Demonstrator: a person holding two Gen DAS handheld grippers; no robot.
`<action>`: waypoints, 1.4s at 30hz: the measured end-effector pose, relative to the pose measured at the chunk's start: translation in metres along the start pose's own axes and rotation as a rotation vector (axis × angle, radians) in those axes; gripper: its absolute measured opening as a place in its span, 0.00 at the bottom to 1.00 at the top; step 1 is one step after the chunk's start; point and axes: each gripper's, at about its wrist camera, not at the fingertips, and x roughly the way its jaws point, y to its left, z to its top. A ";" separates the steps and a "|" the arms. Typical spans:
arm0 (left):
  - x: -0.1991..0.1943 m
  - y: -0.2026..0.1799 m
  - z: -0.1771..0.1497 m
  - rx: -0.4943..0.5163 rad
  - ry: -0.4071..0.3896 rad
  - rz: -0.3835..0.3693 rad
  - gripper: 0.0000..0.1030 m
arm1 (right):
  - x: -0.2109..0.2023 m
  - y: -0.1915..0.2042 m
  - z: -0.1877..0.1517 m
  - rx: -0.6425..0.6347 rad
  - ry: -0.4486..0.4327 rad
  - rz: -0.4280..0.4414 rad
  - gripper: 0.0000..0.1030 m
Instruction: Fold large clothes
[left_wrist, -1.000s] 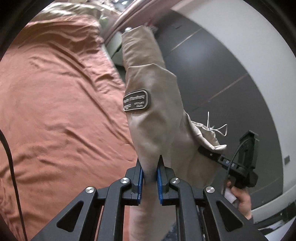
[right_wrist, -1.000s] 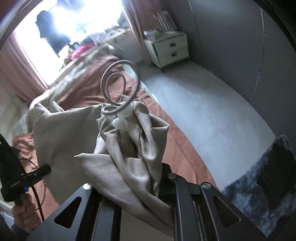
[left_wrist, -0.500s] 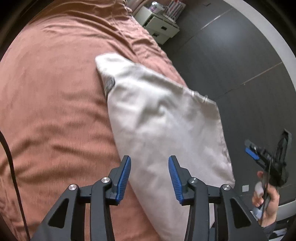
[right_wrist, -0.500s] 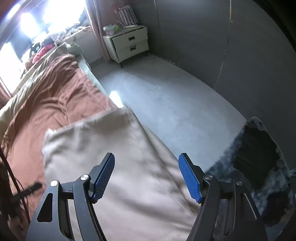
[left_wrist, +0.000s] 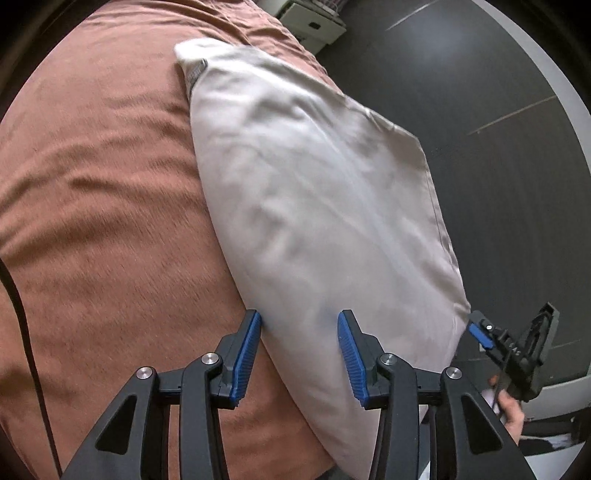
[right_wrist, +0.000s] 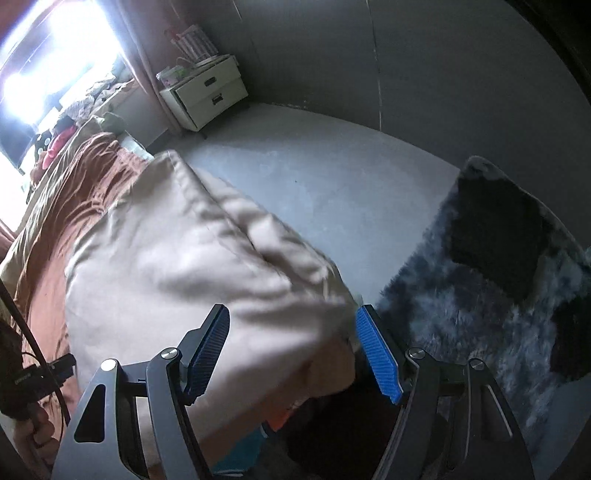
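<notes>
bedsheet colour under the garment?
Rust brown bedsheet, plain with no pattern; clearest in the left wrist view.

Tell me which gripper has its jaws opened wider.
The right gripper: its blue pads stand clearly wider apart than those of the left gripper, above the beige garment.

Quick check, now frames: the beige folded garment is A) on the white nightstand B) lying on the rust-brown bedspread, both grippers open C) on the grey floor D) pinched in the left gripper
B: the beige folded garment lies on the rust-brown bedspread, untouched by the left gripper and right gripper.
</notes>
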 end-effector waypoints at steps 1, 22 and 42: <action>0.001 -0.002 -0.003 0.009 0.002 0.002 0.44 | 0.008 -0.001 -0.003 -0.002 0.016 -0.009 0.64; -0.066 -0.033 -0.064 0.171 -0.038 0.020 0.47 | -0.047 0.052 -0.012 -0.087 -0.057 -0.053 0.64; -0.236 -0.010 -0.152 0.202 -0.252 0.110 0.79 | -0.173 0.087 -0.126 -0.142 -0.201 0.061 0.82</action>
